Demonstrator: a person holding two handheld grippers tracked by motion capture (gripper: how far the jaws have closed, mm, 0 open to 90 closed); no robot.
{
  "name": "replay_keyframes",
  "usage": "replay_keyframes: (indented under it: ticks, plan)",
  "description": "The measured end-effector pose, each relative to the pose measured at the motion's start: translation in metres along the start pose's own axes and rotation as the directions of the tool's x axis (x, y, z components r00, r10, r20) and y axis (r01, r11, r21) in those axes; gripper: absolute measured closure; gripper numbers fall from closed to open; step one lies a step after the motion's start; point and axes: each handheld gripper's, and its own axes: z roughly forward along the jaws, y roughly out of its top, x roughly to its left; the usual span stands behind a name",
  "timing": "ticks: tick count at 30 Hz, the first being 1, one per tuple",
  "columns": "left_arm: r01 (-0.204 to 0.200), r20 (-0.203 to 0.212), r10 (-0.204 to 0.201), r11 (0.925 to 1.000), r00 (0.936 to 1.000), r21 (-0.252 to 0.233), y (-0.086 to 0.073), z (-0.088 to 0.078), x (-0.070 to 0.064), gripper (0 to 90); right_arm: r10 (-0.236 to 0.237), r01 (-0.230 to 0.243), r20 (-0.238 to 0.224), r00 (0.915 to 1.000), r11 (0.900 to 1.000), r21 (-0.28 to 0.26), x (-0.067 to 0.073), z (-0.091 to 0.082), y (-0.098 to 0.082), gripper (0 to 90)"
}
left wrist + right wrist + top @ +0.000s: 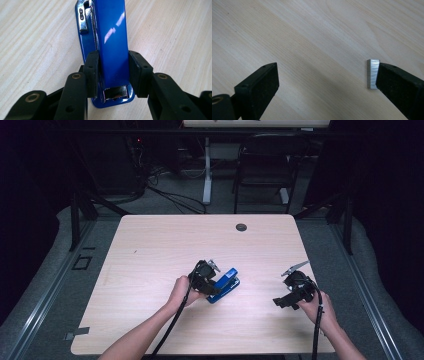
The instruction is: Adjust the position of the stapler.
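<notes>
The left tool (113, 75) pinches the rear of a blue stapler (110, 45), one jaw on each flank, the stapler lying on the pale wooden surface (150, 250) right of centre. The right tool (325, 82), held well apart near the surface's right edge, stands spread, with a small strip of staples (372, 74) against the inner face of one jaw.
</notes>
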Motion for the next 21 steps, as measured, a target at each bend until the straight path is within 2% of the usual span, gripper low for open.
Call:
replay_keyframes:
  ticks: [13, 17, 20, 21]
  plan:
    - [-0.049, 0.030, 0.049, 0.9987, 0.9983, 0.015, -0.0029, -0.0036, 0.0018, 65.0, -0.010, 0.010, 0.000, 1.0000, 1.000, 0.012, 0.0002, 0.0000, 0.0002, 4.3]
    - [-0.073, 0.046, 0.072, 0.9969, 0.9963, 0.027, -0.0053, -0.0063, 0.0033, 65.4, -0.007, 0.007, 0.001, 1.0000, 1.000, 0.008, 0.0003, 0.0000, -0.0001, 4.3]
    - [-0.075, 0.063, 0.073, 0.9971, 0.9953, 0.018, -0.0088, -0.0079, 0.0050, 65.5, -0.008, 0.008, 0.001, 1.0000, 1.000, 0.010, 0.0003, -0.0001, 0.0000, 4.3]
    - [-0.087, 0.066, 0.085, 0.9961, 0.9942, 0.016, -0.0099, -0.0084, 0.0056, 65.5, -0.011, 0.011, 0.000, 0.9999, 1.000, 0.014, 0.0002, -0.0002, 0.0002, 4.3]
